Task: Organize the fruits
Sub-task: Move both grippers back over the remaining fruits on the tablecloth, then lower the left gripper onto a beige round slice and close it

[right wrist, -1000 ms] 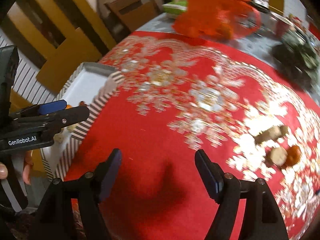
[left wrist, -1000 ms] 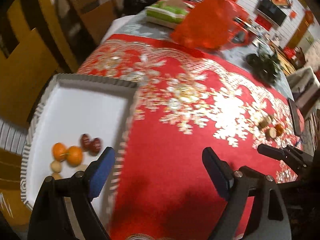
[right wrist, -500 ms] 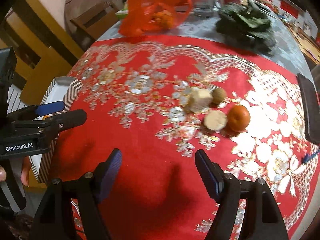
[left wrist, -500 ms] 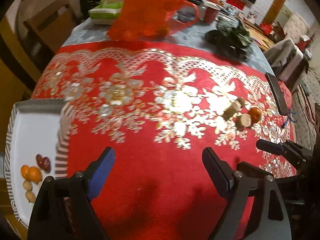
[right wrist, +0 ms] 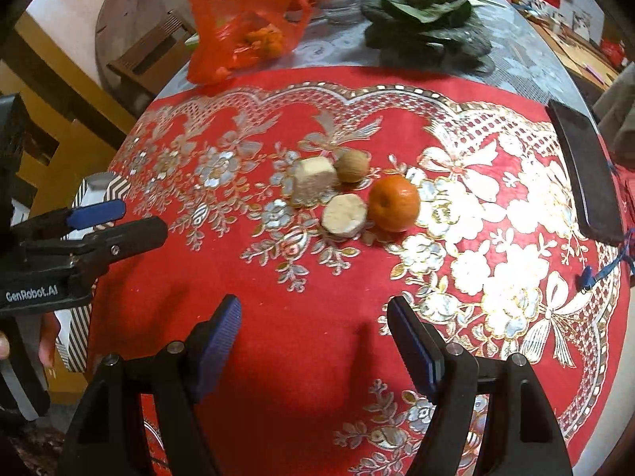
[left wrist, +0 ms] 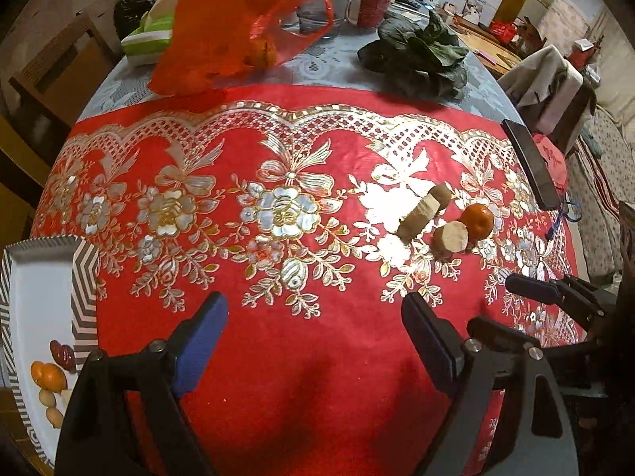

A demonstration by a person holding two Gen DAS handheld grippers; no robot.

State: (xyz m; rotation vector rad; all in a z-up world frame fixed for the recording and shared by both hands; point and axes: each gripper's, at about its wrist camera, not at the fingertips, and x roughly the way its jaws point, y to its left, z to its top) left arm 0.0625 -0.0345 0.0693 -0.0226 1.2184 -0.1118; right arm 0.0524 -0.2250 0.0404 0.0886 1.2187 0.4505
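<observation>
An orange mandarin [right wrist: 393,203] lies on the red and gold cloth beside two pale cut chunks [right wrist: 343,220] [right wrist: 312,181] and a brown round fruit [right wrist: 351,165]. The same group shows in the left wrist view, mandarin [left wrist: 478,220] at right. A striped white tray [left wrist: 35,309] at the far left holds mandarins [left wrist: 49,375], red fruits [left wrist: 62,353] and small pale fruits. My left gripper [left wrist: 313,345] is open and empty over the cloth. My right gripper [right wrist: 313,341] is open and empty, short of the fruit group.
A red plastic bag [right wrist: 242,27] with oranges, leafy greens [right wrist: 426,20], a mug [left wrist: 367,6] and a glass jar stand at the back. A black phone [right wrist: 583,170] lies at the right edge. Wooden chairs stand on the left.
Both grippers have swung right, away from the tray toward the fruit group. The fruit group now sits nearer the middle of each view. Both stay open.
</observation>
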